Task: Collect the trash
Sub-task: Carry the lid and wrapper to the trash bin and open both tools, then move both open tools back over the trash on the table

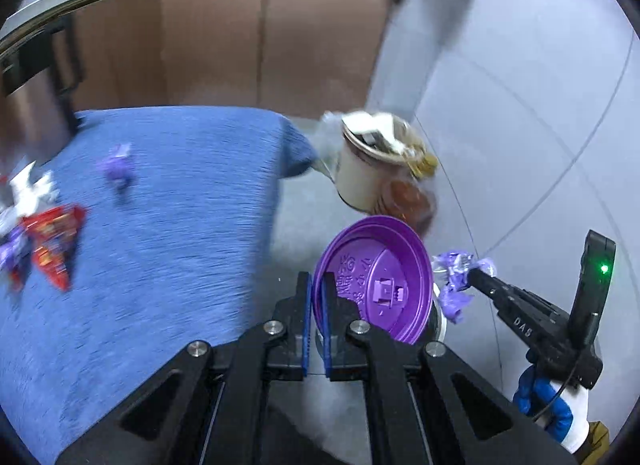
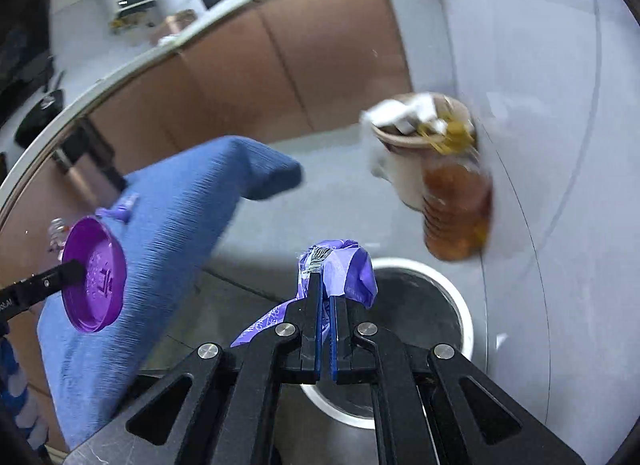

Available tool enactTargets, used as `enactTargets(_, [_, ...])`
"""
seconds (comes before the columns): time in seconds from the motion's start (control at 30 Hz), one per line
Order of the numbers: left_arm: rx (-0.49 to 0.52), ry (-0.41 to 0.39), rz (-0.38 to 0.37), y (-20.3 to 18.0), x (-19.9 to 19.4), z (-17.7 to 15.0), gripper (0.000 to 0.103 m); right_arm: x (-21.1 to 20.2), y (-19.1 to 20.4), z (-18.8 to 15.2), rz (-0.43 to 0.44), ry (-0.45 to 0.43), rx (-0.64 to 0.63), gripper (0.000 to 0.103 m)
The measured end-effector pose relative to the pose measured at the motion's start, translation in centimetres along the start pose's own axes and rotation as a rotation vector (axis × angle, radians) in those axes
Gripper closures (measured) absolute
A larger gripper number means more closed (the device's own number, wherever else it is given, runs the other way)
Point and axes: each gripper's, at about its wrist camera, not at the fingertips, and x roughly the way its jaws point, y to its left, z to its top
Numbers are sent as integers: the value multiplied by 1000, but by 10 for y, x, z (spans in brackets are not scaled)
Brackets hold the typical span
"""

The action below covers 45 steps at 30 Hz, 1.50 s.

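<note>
My left gripper (image 1: 317, 297) is shut on the rim of a purple plastic lid (image 1: 376, 281), held beside the table's edge; the lid also shows in the right wrist view (image 2: 94, 275). My right gripper (image 2: 325, 297) is shut on a crumpled purple wrapper (image 2: 340, 265), held above a white-rimmed trash bin (image 2: 460, 305). The wrapper also shows in the left wrist view (image 1: 456, 277). More trash lies on the blue tablecloth (image 1: 172, 225): a purple wrapper (image 1: 118, 167), a red packet (image 1: 54, 241) and white scraps (image 1: 28, 189).
A beige cup stuffed with trash (image 1: 372, 169) and a bottle of brown liquid (image 2: 456, 209) stand blurred on the grey floor beyond the bin. Brown cabinets (image 1: 240, 45) under a counter stand behind the table.
</note>
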Motion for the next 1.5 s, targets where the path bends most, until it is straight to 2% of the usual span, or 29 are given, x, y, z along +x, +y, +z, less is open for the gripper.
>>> enactTargets(0.17, [63, 69, -5, -36, 51, 6, 97, 15, -31, -11, -37, 34, 53, 100])
enactTargets(0.33, [52, 171, -113, -53, 92, 1, 92, 28, -47, -16, -75, 57, 98, 95])
enactTargets(0.37, [50, 177, -125, -54, 94, 0, 85, 29, -49, -17, -82, 60, 105, 92])
enactTargets(0.4, [45, 181, -139, -53, 95, -1, 77, 30, -52, -18, -83, 63, 116, 83])
enactTargets(0.47, [39, 175, -150, -52, 92, -3, 67, 33, -55, -18, -89, 63, 130, 72])
enactTargets(0.5, [38, 166, -152, -51, 88, -3, 64, 34, -56, -18, -96, 61, 134, 71])
enactTargets(0.73, [26, 71, -148, -35, 50, 1, 63, 31, -48, -14, -100, 48, 118, 71])
enactTargets(0.93, [0, -60, -134, -18, -2, 2, 63, 15, -22, -5, -77, 13, 59, 71])
enactTargets(1.03, [-26, -134, -139, -7, -32, 2, 63, 2, -3, 0, -63, -15, 16, 71])
enactTargets(1.23, [-46, -258, -90, 19, -94, -6, 63, -30, 41, 10, -13, -74, -79, 71])
enactTargets(1.47, [-104, -355, -42, 58, -148, -28, 60, -68, 98, 17, 59, -142, -197, 67])
enactTargets(1.5, [-110, -366, -31, 61, -154, -31, 56, -72, 105, 17, 69, -149, -212, 67])
